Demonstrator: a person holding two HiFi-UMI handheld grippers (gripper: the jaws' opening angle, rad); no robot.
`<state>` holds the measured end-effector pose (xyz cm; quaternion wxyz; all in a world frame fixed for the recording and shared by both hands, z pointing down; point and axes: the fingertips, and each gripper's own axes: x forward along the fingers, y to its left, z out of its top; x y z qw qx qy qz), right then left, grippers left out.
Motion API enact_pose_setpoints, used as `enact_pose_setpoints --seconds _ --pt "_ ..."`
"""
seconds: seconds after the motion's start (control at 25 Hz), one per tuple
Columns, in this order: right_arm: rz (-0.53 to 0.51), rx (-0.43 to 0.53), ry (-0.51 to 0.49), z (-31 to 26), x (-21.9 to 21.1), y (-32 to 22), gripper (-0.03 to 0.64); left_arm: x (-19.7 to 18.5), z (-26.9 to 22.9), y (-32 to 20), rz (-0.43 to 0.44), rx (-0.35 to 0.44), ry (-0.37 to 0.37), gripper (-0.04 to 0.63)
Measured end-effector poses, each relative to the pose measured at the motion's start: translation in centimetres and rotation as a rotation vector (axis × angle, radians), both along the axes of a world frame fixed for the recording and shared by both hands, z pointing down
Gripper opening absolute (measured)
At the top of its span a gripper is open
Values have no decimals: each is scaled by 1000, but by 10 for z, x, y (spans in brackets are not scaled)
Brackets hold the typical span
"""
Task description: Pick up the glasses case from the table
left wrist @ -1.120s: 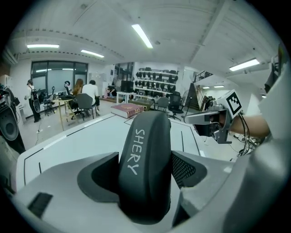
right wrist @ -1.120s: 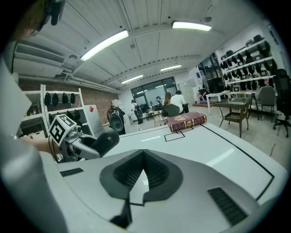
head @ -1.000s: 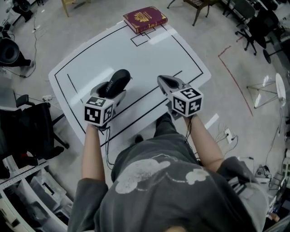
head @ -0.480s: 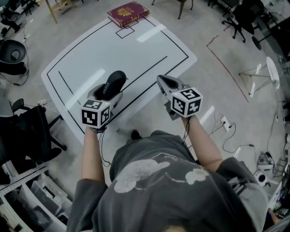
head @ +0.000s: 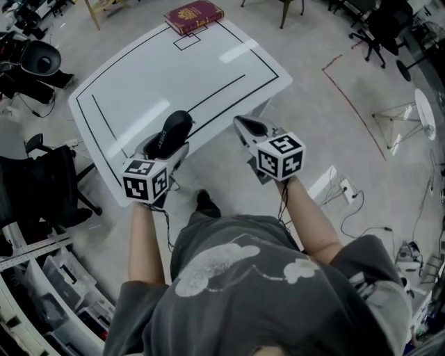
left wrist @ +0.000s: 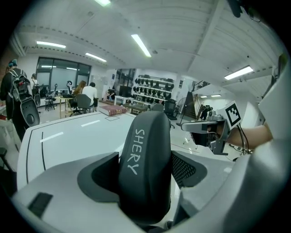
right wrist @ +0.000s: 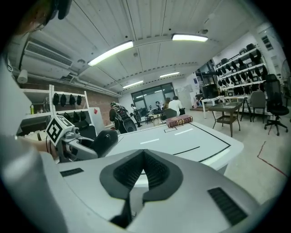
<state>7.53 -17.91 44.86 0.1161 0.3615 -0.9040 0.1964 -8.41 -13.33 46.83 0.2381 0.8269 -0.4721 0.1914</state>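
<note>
Clamping the black glasses case (left wrist: 144,154) between its two jaws, the left hand-held gripper (head: 164,147) hangs over the near edge of the white counter (head: 208,69). The case stands lengthwise in the grip, its rounded end pointing across the counter, and white lettering reading "SHERY" runs along its top. Both dark pads press against the case's sides, so the jaws stand wide around it. The case appears raised off the counter's surface, carried only by that grip.

The right hand-held gripper (head: 247,127) sits at the counter's near edge, well apart from the case, with its jaws closed together and nothing between them. Each hand-held gripper carries a marker cube behind the jaws, the left cube (head: 144,179) and the right cube (head: 280,156).

A dark red book (head: 193,15) lies on the counter's far corner, beside a small black-outlined square. Black lines mark the counter's top.
</note>
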Motion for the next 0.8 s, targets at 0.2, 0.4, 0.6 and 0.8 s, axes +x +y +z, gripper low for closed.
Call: enact_pose_setpoints --seconds 0.2,0.4,0.6,0.8 --pt "-29 8 -7 0 20 39 -2 22 -9 36 -17 23 -8 344" --pt "-45 22 -14 -5 38 81 -2 39 -18 76 -39 45 -6 344" --pt "-54 19 -16 -1 59 119 -2 63 -20 115 -46 59 -2 344" --pt "-59 15 -9 -1 69 160 -2 77 -20 158 -53 55 19 344"
